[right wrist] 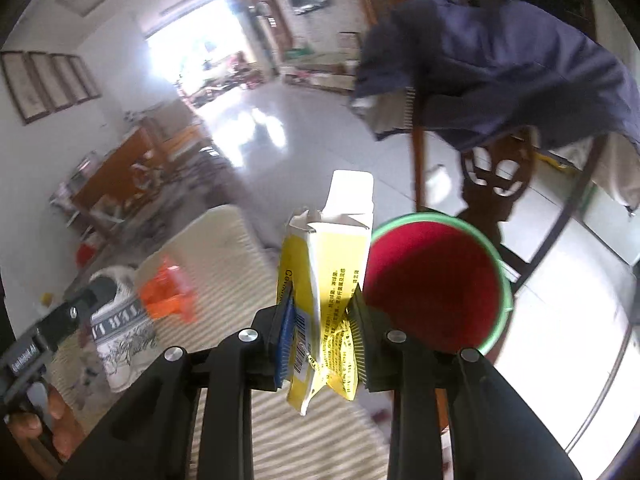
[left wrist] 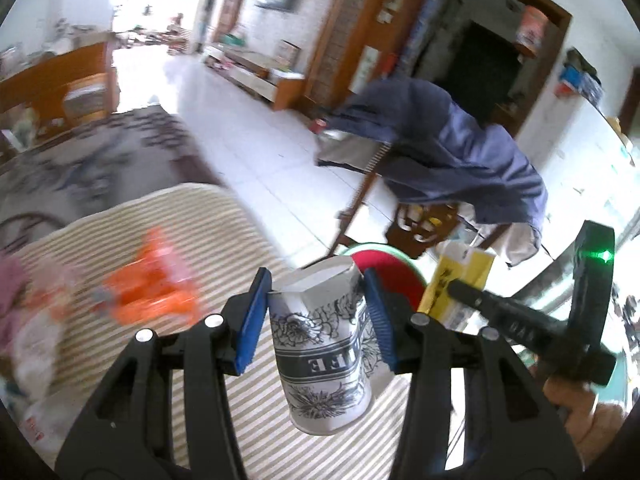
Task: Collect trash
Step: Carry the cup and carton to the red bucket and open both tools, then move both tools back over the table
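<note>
Left gripper [left wrist: 316,312]: paper coffee cup [left wrist: 324,356] pinched, frame centre. Right gripper [right wrist: 320,336]: crumpled yellow carton [right wrist: 324,292] pinched. Step judged: carriage to red bin [right wrist: 436,284], centre right. Next required: positioning above bin, release.

Your orange wrapper [left wrist: 154,288] is smeared by motion blur, its print unreadable. The red bin [right wrist: 434,284] hides partly behind your yellow carton [right wrist: 326,276], and the pink bundle [left wrist: 12,300] is cut off at the left edge.
</note>
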`<state>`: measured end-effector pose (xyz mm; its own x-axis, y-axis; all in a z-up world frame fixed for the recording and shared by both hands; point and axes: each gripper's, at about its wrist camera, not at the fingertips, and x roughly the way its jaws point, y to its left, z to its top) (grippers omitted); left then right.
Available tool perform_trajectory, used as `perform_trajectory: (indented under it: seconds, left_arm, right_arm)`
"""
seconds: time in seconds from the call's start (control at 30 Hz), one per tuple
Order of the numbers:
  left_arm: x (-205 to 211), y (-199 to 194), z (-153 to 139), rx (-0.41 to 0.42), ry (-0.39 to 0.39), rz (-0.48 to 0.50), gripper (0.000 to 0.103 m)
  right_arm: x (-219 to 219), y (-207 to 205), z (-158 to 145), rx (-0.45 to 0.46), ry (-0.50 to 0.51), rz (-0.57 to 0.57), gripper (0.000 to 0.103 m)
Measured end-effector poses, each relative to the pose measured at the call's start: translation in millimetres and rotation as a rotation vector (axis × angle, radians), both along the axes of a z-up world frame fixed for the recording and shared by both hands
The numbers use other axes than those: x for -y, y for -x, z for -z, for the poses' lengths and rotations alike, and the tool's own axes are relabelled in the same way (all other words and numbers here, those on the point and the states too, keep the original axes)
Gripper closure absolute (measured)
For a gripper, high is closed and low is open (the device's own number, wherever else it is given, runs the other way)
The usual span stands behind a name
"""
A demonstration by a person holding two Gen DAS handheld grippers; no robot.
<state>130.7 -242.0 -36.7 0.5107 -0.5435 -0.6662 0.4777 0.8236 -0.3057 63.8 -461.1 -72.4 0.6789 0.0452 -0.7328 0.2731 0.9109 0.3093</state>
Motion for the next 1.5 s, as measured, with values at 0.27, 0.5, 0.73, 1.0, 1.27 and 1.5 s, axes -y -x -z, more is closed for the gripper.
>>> perform_trajectory:
  seconds: [0.27, 0.5, 0.73, 1.0, 1.27, 1.5]
  left_arm:
    - [91, -23, 16, -0.032, -0.016, 0.117, 0.057]
    - [120, -29, 15, -0.004, -0.011, 0.118, 0.02]
    - [85, -22, 6, 0.028, -0.033, 0.023, 0.017]
    - [-1, 19, -5, 0.065, -0.078, -0.098, 0.014]
    - [-111, 58, 5, 0.016, -0.104, -0.297, 0.014]
    - [-250, 92, 9, -0.007, -0.185, -0.64, 0.014]
  right_arm:
    - [63, -7, 19, -0.054, -0.011, 0.063, 0.074]
    - [92, -14, 25, -0.034, -0.018, 0.108, 0.045]
    - [80, -17, 20, -0.027, -0.04, 0.076, 0.045]
    - [17, -20, -4, 0.021, -0.02, -0.036, 0.041]
    - [-79, -20, -20, 0.056, 0.011, -0.212, 0.039]
    - [-163, -16, -17, 0.043, 0.008, -0.367, 0.038]
